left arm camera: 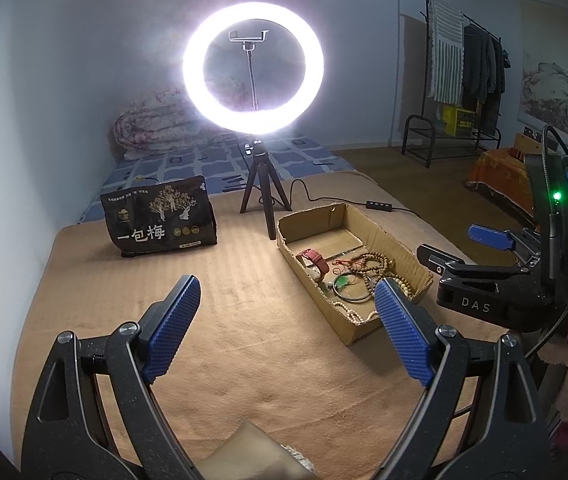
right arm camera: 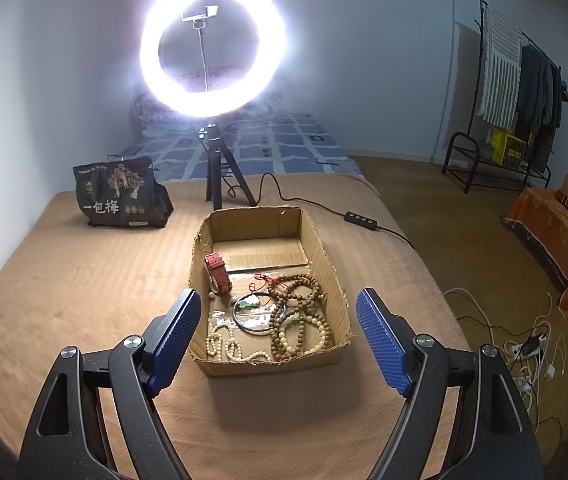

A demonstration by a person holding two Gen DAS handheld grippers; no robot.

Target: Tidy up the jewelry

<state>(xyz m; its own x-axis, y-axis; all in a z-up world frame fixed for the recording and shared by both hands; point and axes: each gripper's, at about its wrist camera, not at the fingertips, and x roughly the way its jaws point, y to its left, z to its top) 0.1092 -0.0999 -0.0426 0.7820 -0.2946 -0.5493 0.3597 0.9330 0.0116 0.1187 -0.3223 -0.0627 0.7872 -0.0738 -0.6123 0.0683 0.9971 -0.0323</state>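
Evidently both tongs, left tongs (left arm camera: 285, 300) and right tongs (right arm camera: 274, 318), are held released; tangled bead strands (right arm camera: 299, 320) in the cardboard box (right arm camera: 204, 248) are judged light, limp, best pinched at one loop.

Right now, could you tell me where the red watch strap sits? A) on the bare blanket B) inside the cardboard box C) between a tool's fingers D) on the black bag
B: the red watch strap stands inside the cardboard box, beside the beads.

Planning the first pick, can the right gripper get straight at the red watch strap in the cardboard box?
Probably yes. The right gripper is open and empty above the open-topped cardboard box; the red watch strap stands uncovered by the left wall, apart from the brown bead strands.
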